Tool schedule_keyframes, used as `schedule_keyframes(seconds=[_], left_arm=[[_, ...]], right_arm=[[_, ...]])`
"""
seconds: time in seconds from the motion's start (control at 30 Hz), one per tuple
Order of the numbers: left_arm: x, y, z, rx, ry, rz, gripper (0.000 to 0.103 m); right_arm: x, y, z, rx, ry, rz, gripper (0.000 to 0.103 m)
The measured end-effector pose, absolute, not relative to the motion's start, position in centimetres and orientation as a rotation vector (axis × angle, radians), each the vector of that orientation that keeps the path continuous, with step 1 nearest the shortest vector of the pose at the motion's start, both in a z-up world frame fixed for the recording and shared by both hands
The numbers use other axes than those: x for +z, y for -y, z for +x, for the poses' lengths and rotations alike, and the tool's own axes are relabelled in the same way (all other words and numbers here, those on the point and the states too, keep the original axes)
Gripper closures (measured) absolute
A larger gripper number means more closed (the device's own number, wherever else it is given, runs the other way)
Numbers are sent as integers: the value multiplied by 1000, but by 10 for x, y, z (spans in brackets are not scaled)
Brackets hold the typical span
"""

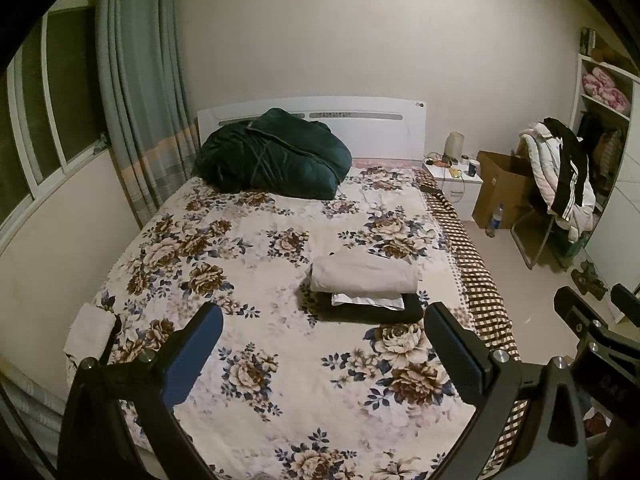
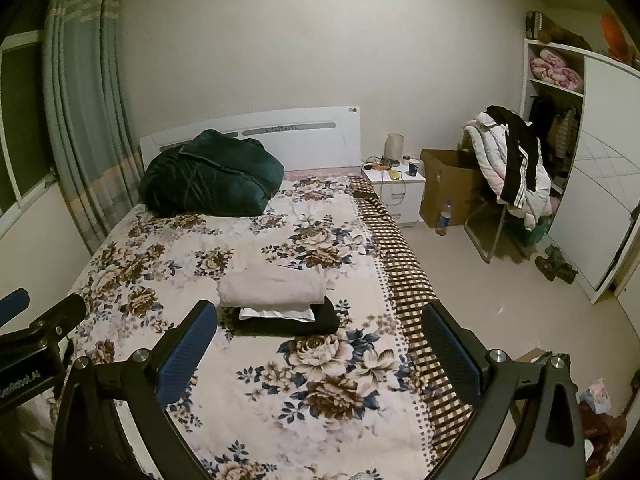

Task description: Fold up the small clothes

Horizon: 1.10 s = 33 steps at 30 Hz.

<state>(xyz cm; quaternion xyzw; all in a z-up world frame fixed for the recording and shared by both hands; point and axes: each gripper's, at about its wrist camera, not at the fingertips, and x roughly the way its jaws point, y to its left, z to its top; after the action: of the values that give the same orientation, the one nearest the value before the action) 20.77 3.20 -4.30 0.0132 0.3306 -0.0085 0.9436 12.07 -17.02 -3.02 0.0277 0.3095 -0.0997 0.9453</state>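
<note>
With both my left gripper [image 1: 322,354] and right gripper [image 2: 320,350] spread wide and empty, I should reach gently for the small unfolded white cloth [image 1: 90,330] without disturbing the stack of 3 folded clothes [image 1: 366,290].

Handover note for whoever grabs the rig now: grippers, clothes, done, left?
Left gripper: open, empty, above the bed.
Right gripper: open, empty, alongside it.
Done: folded stack on the bedspread, cream piece over white over black.
Left: possibly the small cream cloth at the bed's left edge; it looks loosely folded, check it.
Dark green quilt by the headboard isn't small clothing.
</note>
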Motion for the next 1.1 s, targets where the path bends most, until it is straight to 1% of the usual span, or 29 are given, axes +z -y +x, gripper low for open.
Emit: schedule_keyframes(seconds=[0.83, 1.1], left_arm=[[-40, -32, 207, -12, -677, 35, 0], [-37, -36, 203, -4, -684, 39, 0]], right_arm=[[-34, 170, 120, -196, -632, 55, 0], [-43, 166, 116, -189, -633, 43, 0]])
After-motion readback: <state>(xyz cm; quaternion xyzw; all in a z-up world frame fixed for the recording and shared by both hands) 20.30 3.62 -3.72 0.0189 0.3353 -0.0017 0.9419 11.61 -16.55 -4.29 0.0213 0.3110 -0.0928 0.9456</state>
